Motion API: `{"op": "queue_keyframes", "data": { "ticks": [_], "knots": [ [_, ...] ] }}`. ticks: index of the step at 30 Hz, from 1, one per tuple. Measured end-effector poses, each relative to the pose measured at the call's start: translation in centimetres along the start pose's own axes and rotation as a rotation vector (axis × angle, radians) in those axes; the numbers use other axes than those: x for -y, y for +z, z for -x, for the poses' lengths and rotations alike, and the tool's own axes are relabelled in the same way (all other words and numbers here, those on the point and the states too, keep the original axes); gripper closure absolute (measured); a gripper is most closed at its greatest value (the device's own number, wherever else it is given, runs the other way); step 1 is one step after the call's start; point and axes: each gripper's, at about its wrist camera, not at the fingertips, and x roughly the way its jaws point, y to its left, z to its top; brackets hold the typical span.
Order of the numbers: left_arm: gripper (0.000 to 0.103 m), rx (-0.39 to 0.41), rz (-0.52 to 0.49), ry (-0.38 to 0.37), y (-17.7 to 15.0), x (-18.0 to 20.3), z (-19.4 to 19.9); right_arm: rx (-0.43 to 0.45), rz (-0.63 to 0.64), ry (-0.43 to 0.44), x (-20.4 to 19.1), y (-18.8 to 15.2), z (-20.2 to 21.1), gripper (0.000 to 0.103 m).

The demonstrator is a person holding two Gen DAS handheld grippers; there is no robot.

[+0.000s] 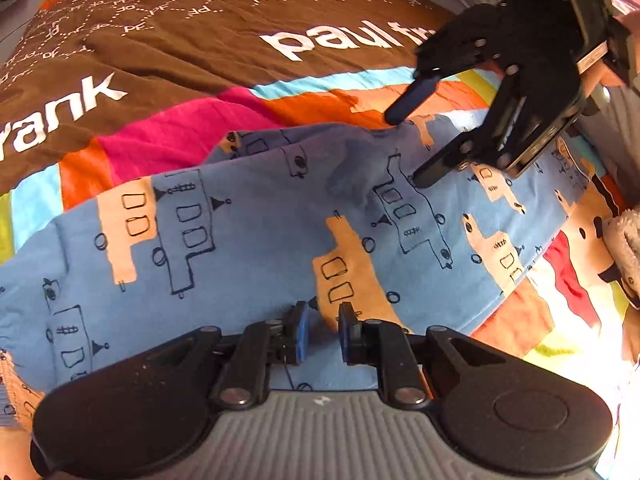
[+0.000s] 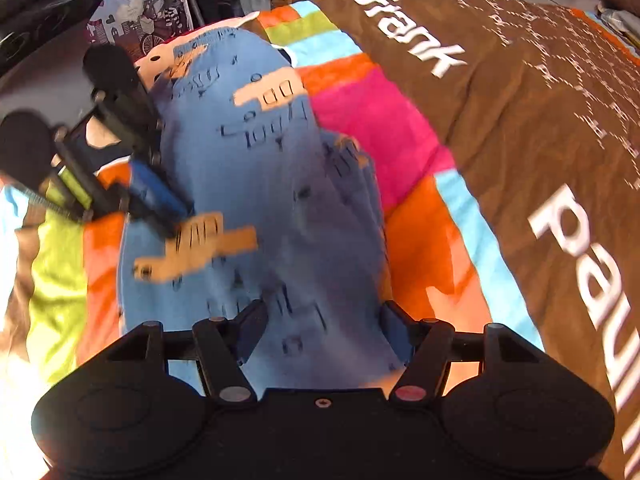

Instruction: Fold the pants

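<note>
Blue pants printed with orange and outlined trains lie across a colourful bedspread; they also show in the right wrist view, running away from me, waistband far. My left gripper hovers low over the near edge of the pants with a narrow gap between its blue pads and nothing in it; it shows in the right wrist view at the left edge of the pants. My right gripper is wide open over the pants' near end; in the left wrist view its fingers straddle the far fabric edge.
The bedspread is brown with white lettering and bright stripes. A fluffy white item lies at the right edge. Printed boxes and clutter stand beyond the bed's far end.
</note>
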Motion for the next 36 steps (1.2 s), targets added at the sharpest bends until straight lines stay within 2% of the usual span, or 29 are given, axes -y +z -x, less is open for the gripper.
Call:
{"op": "queue_keyframes", "data": {
  "ticks": [2, 4, 6, 10, 11, 12, 17, 24, 26, 27, 30, 34, 36],
  "knots": [
    [0.074, 0.011, 0.012, 0.003, 0.1, -0.4, -0.2, 0.046, -0.096, 0.055, 1.3, 0.1, 1.4, 0.037],
    [0.074, 0.007, 0.011, -0.001, -0.2, -0.3, -0.3, 0.074, -0.225, 0.12, 2.8, 0.8, 2.1, 0.038],
    [0.074, 0.005, -0.012, -0.008, -0.5, 0.2, -0.3, 0.101, -0.288, 0.16, 4.0, 2.2, 1.8, 0.042],
    [0.073, 0.0, -0.051, -0.006, -1.0, 0.9, -0.7, 0.116, -0.267, 0.234, 4.9, 5.8, -0.3, 0.07],
    [0.073, 0.002, -0.055, -0.004, -1.1, 1.0, -0.7, 0.117, -0.265, 0.247, 5.1, 6.5, -0.8, 0.075],
    [0.073, 0.005, -0.057, -0.004, -1.3, 1.2, -0.7, 0.119, -0.266, 0.257, 5.3, 7.2, -1.4, 0.076],
    [0.073, 0.019, -0.062, -0.008, -1.7, 1.1, -0.7, 0.067, -0.257, 0.275, 5.9, 9.2, -4.1, 0.085],
    [0.073, 0.027, -0.063, -0.009, -2.0, 1.1, -0.9, -0.032, -0.258, 0.291, 6.0, 9.2, -6.6, 0.087],
    [0.073, 0.027, -0.071, -0.006, -2.0, 1.1, -0.9, 0.005, -0.283, 0.301, 6.3, 9.1, -6.5, 0.1],
    [0.073, 0.026, -0.076, -0.005, -2.0, 1.2, -0.9, 0.048, -0.325, 0.318, 6.9, 9.1, -6.1, 0.1],
    [0.073, 0.024, -0.088, -0.003, -2.0, 1.3, -1.0, 0.137, -0.422, 0.286, 9.0, 9.2, -5.0, 0.101],
    [0.073, 0.029, -0.103, 0.007, -2.2, 1.6, -1.1, 0.052, -0.375, 0.248, 8.8, 8.7, -6.2, 0.1],
    [0.073, 0.028, -0.102, 0.01, -2.1, 1.7, -1.1, 0.058, -0.408, 0.226, 9.0, 8.5, -6.0, 0.095]
  ]
}}
